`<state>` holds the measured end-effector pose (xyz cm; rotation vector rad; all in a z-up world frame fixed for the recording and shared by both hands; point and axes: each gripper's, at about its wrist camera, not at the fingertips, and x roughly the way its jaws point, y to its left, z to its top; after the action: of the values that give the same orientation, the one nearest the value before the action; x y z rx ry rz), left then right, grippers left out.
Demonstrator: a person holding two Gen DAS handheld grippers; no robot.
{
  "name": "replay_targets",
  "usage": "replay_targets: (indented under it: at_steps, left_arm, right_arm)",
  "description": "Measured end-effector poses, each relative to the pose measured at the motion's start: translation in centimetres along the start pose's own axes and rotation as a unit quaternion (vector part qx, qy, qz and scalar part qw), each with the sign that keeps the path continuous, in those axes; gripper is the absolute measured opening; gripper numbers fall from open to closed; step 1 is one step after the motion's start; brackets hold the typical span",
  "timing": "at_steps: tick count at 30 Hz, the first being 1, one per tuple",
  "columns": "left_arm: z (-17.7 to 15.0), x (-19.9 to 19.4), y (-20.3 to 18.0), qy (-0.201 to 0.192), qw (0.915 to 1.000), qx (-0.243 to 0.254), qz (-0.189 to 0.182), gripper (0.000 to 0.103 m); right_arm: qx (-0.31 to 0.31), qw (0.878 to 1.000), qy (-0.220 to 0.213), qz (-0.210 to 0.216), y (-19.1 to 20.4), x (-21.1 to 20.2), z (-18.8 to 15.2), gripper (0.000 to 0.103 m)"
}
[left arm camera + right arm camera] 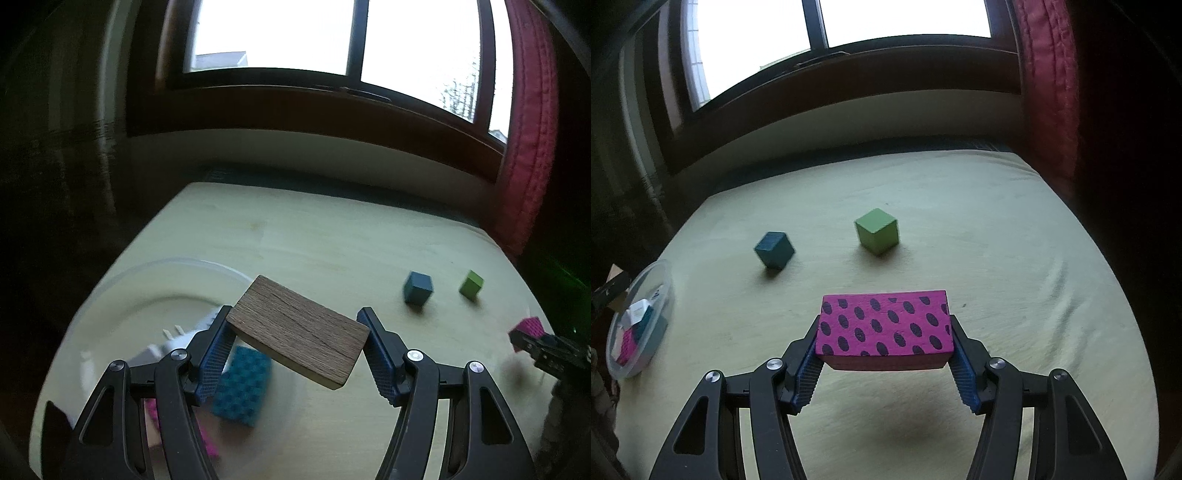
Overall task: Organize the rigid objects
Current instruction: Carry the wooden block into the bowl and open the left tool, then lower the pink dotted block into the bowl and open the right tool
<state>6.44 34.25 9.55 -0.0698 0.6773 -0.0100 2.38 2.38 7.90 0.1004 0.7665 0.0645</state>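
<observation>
The left gripper (295,332) has its jaws wide; one brown wooden block (297,332) sits tilted between the blue pads, its left end against the left pad, its right end just short of the right pad, so whether it is gripped cannot be told; it hangs over the right rim of the clear round container (122,295) at the table's near left. The right gripper (884,332) has its jaws pressed on both ends of one magenta block with dark spots (884,326), raised above the table (960,221) near its front edge. Beyond, two cubes stand well apart toward the middle: one blue cube (774,249) and one green cube (876,230).

The left wrist view alone shows what lies in the container: one teal dimpled block (242,384), a white thing, blurred, and a magenta piece under the fingers; it also catches the right gripper and its magenta block at the right edge. The right wrist view alone shows the whole container at the table's left edge.
</observation>
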Motion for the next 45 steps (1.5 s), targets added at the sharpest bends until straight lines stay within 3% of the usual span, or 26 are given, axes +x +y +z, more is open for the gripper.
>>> replay_targets:
  at_steps: [15,25,30,45]
  left_arm:
    - [0.9,-0.8,6.9,-0.012,0.9965,-0.057,0.06,0.068]
    - [1.0,-0.8,8.5,-0.01,0.9946,-0.077,0.069,0.068]
    - [1.1,-1.1,9.8,-0.013,0.9909,-0.108,0.079,0.074]
    - [1.8,-3.3,10.8,-0.032,0.9907,-0.109,0.075,0.075]
  right_arm:
    - [-0.02,0.999,0.0,0.028,3.6,-1.3,-1.0,0.064]
    - [-0.031,0.999,0.003,0.039,5.3,-1.8,-1.8,0.064]
    - [-0.037,0.998,0.005,0.045,6.0,-1.8,-2.2,0.064]
    - [-0.064,0.995,0.012,0.075,9.6,-2.3,-3.4,0.064]
